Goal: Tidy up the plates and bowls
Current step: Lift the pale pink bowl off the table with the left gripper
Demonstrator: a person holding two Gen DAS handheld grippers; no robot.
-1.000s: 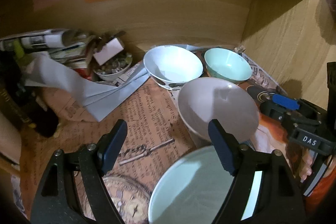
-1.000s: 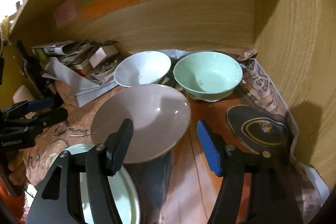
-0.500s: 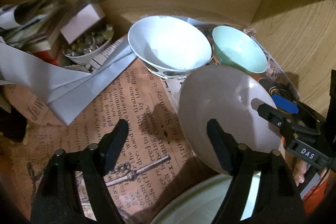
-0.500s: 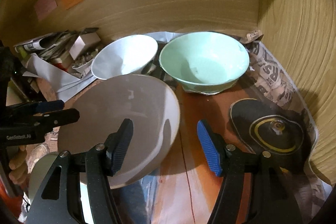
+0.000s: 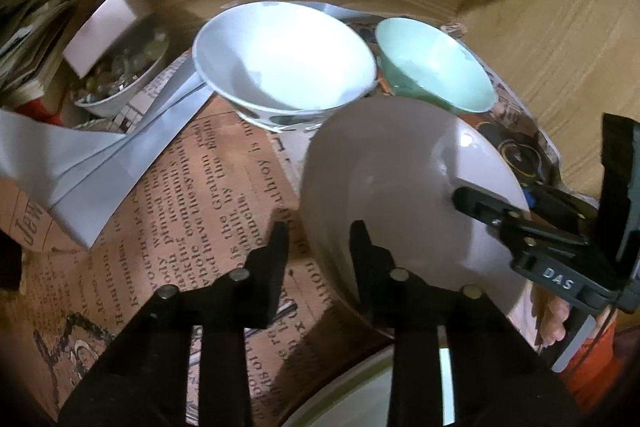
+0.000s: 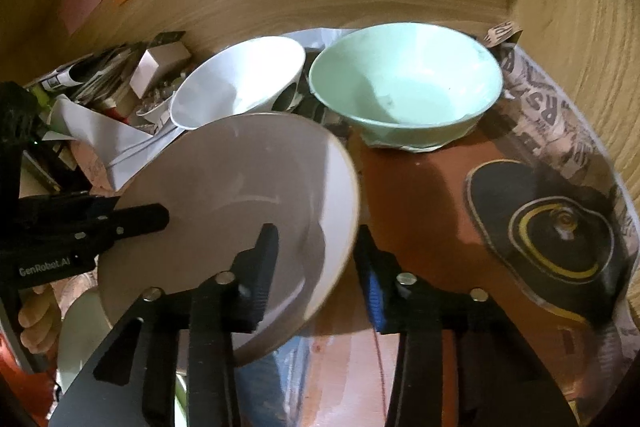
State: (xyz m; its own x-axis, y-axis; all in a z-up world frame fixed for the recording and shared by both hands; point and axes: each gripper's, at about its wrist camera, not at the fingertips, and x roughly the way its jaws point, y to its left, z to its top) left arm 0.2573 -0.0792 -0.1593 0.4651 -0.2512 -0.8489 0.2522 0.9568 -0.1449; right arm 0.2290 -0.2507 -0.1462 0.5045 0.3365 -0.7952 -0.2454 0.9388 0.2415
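A large grey bowl [image 5: 404, 187] is held tilted above the newspaper-lined shelf; it also shows in the right wrist view [image 6: 232, 203]. My left gripper [image 5: 320, 239] is shut on its left rim. My right gripper [image 6: 316, 247] is shut on its right rim, one finger inside and one outside. A white bowl [image 5: 280, 63] [image 6: 240, 83] and a mint green bowl [image 5: 436, 67] [image 6: 404, 87] stand side by side at the back. A pale green plate [image 5: 360, 391] [image 6: 80, 331] lies under the grey bowl at the front.
A small dish of trinkets with a white box [image 5: 116, 67] and a pile of papers [image 5: 28, 27] fill the back left. Folded grey paper [image 5: 92, 155] lies on the newspaper. Wooden walls close the back and right [image 6: 580, 7].
Both grippers moved in and closed on opposite rims of the grey bowl, which now sits tilted and nearer the back bowls. The views moved forward into the shelf.
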